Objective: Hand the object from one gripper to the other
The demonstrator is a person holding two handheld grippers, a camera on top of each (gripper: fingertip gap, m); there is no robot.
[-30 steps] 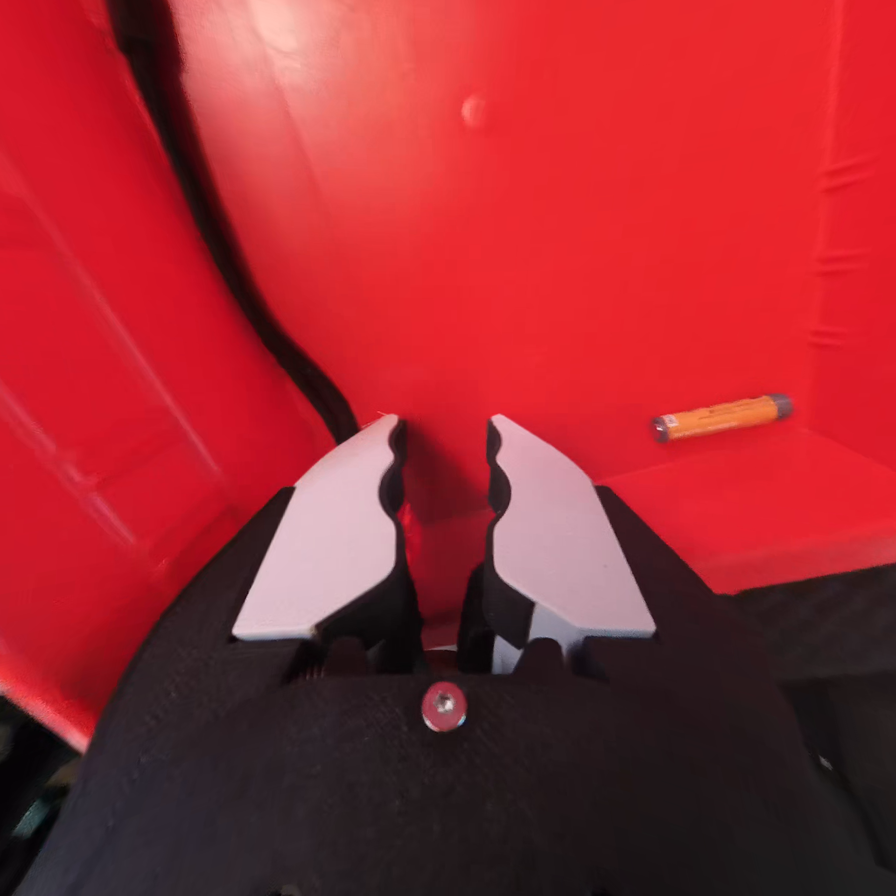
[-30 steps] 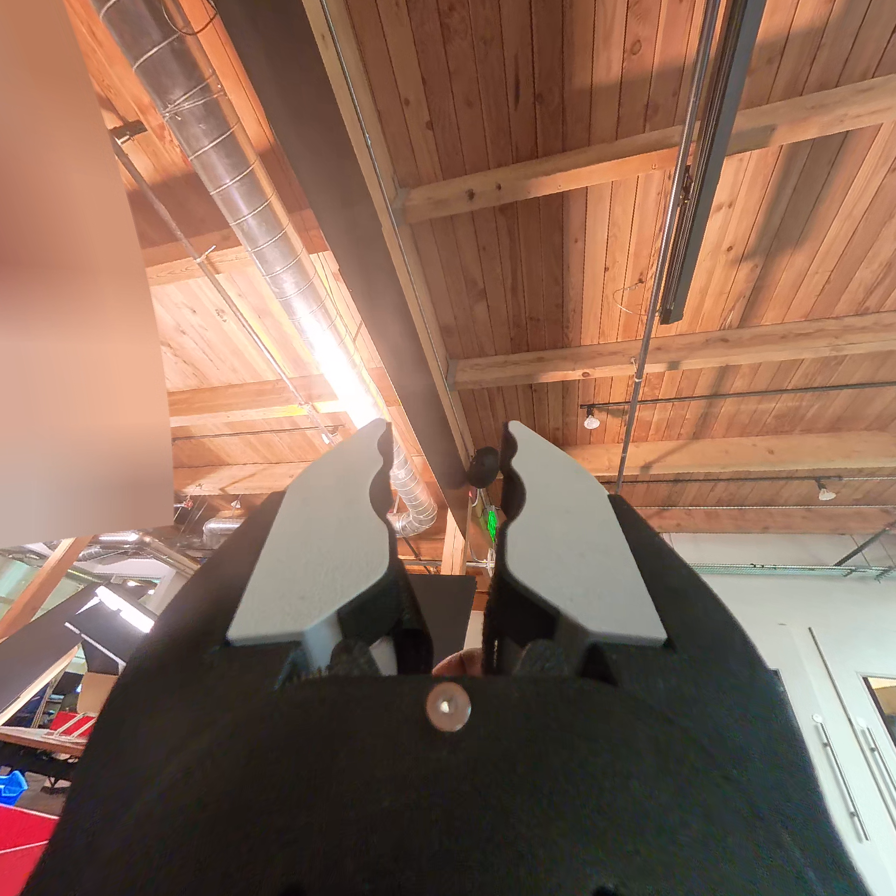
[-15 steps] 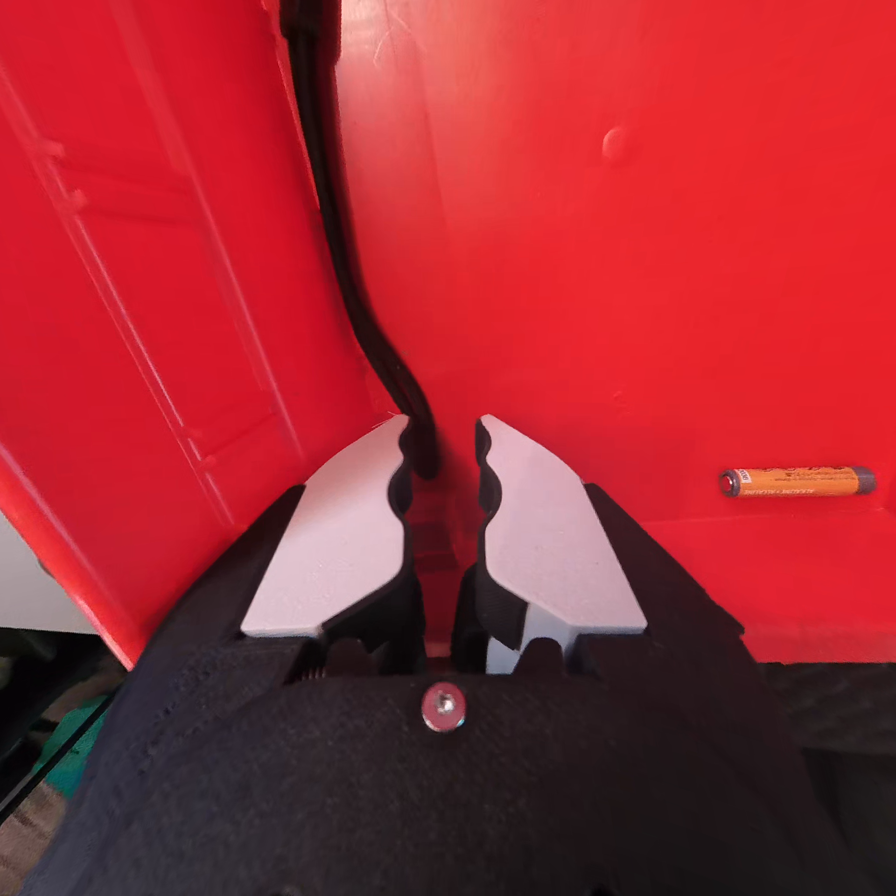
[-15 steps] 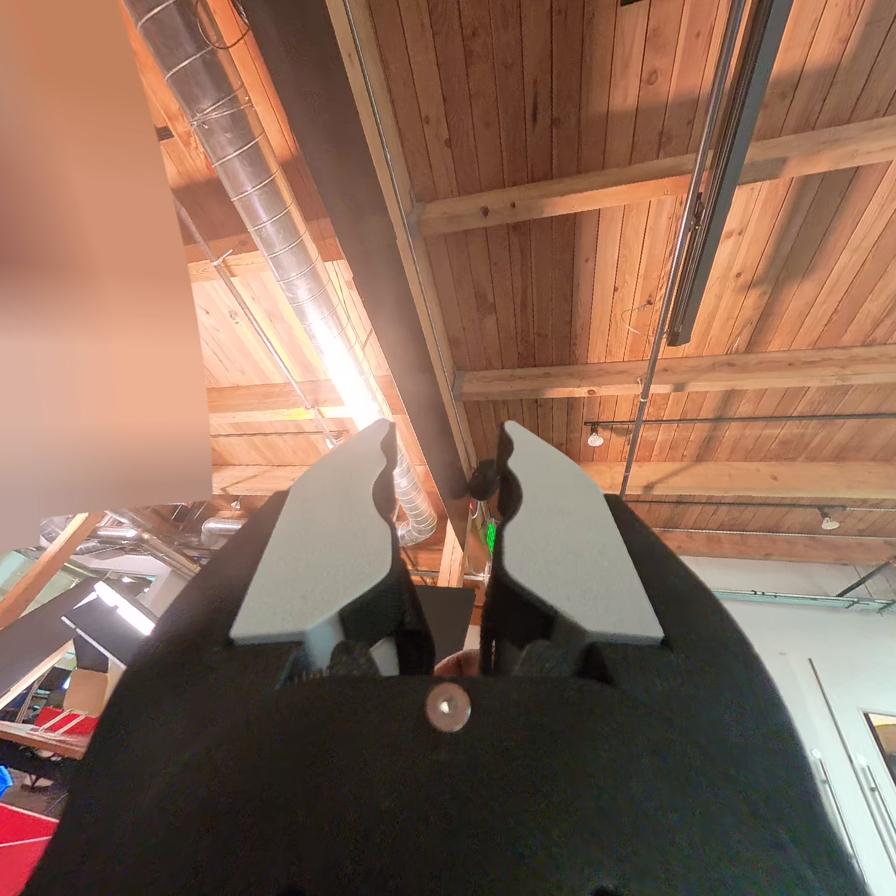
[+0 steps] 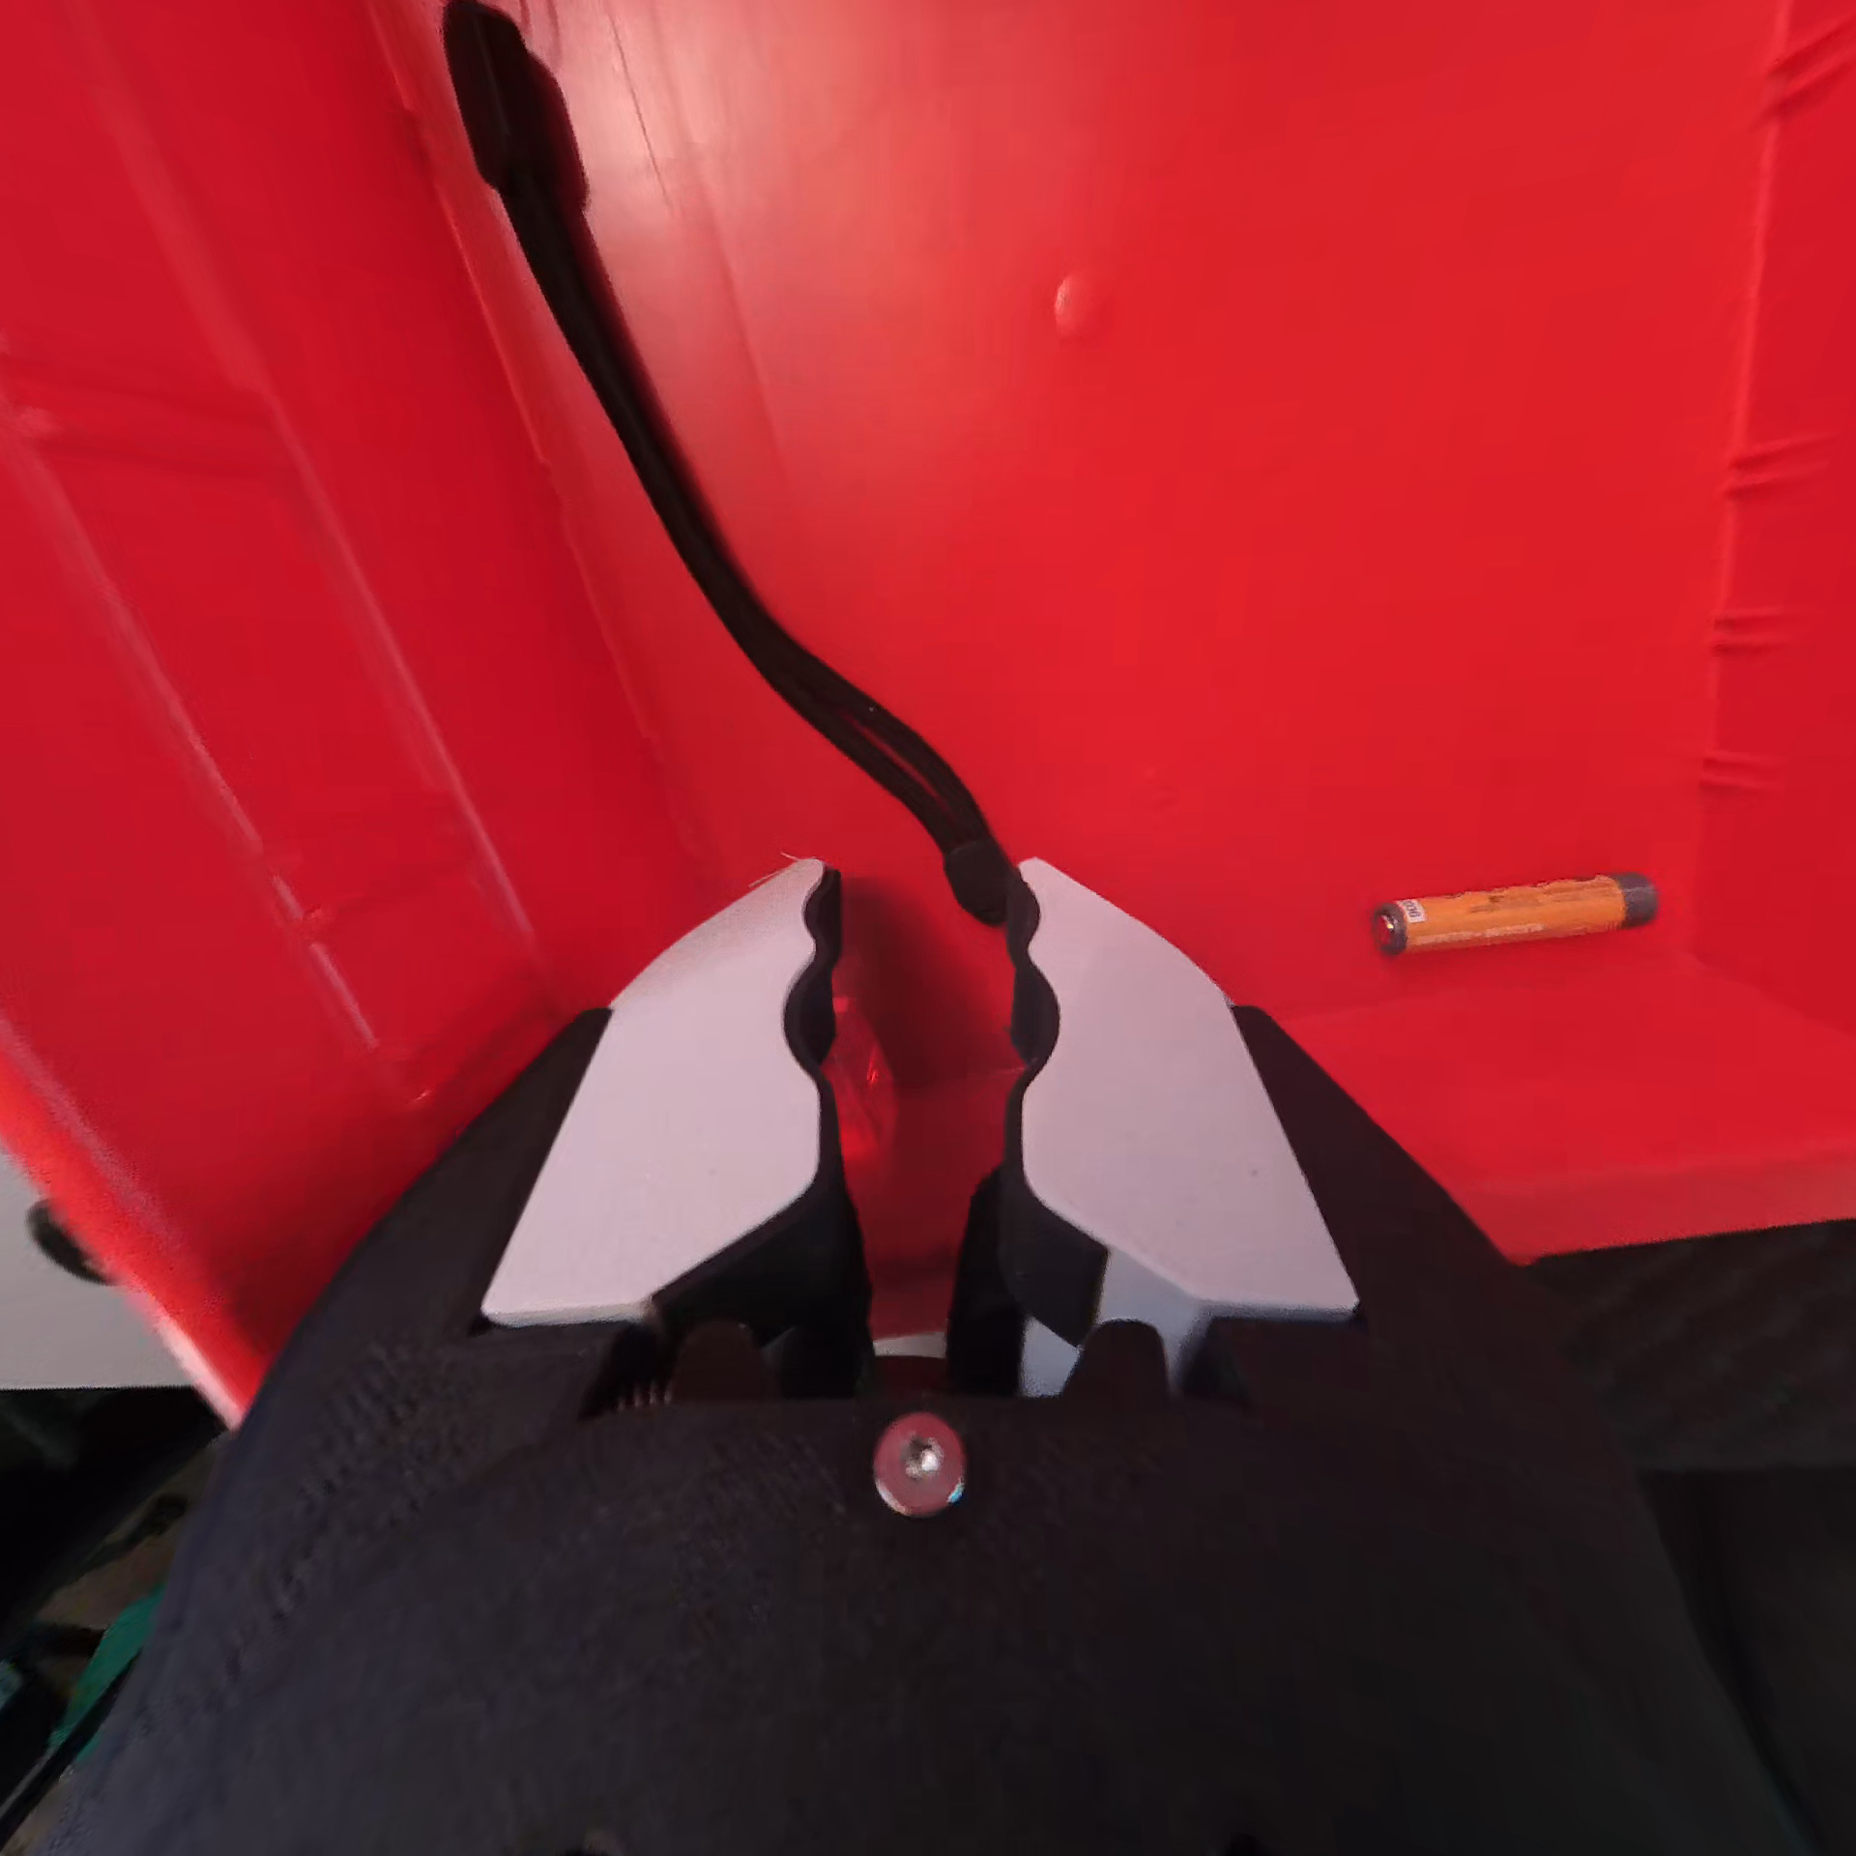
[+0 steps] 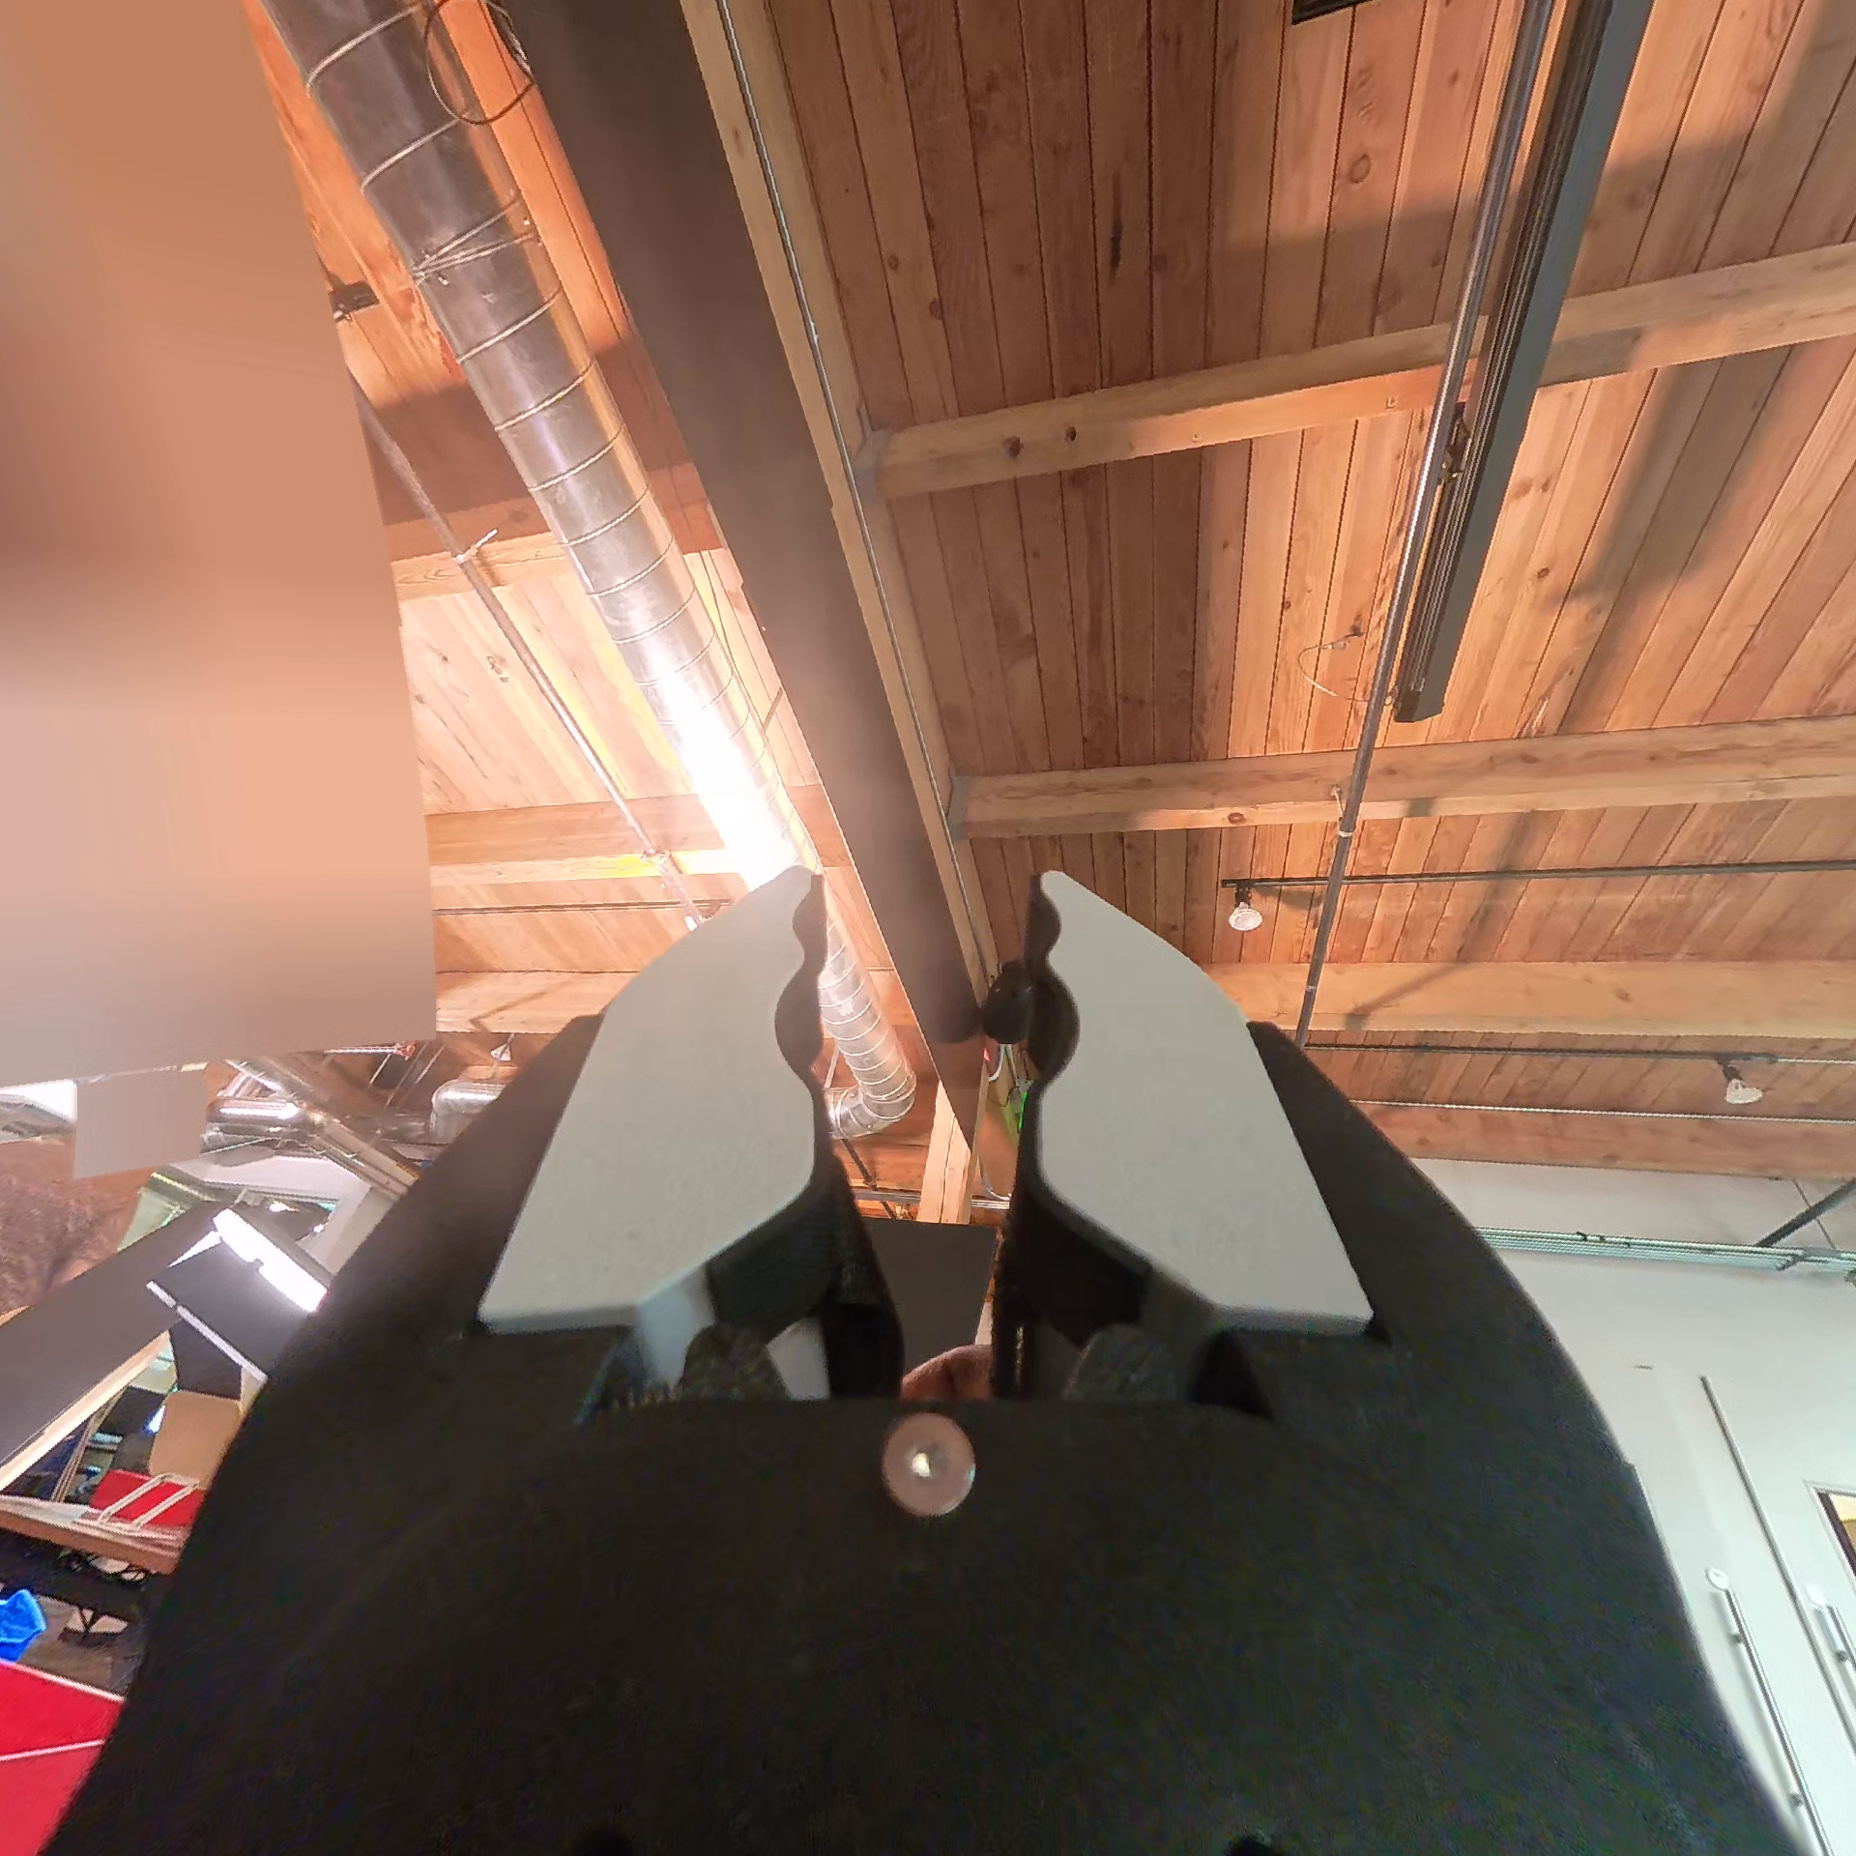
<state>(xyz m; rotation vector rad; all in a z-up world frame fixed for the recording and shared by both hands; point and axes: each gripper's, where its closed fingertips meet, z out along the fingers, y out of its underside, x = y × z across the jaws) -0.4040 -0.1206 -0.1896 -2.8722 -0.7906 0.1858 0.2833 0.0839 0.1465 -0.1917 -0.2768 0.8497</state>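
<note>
In the left wrist view I look into a red bin (image 5: 1306, 502). A black braided cable (image 5: 703, 562) runs from the upper left down the bin wall, and its knotted end (image 5: 979, 884) lies against the tip of my right finger. My left gripper (image 5: 919, 884) is open with nothing between its jaws. An orange battery (image 5: 1517, 912) lies on its side at the right, apart from the fingers. My right gripper (image 6: 926, 889) is open and empty and points up at a wooden ceiling (image 6: 1205, 301).
The bin's left wall (image 5: 251, 703) and right wall (image 5: 1808, 502) close in on both sides. A metal duct (image 6: 603, 522), a dark beam and a hanging rail (image 6: 1466, 352) cross the ceiling. A table with red items (image 6: 90, 1506) shows at the lower left. The left gripper's tips are roughly 80 centimeters from the right gripper's. The orange battery (image 5: 1517, 912) sits 9 centimeters or so from the ends of my left fingers.
My left gripper has opened wider and shifted in the bin, so the cable end now sits by its right fingertip. The right gripper has tilted slightly and stays open.
</note>
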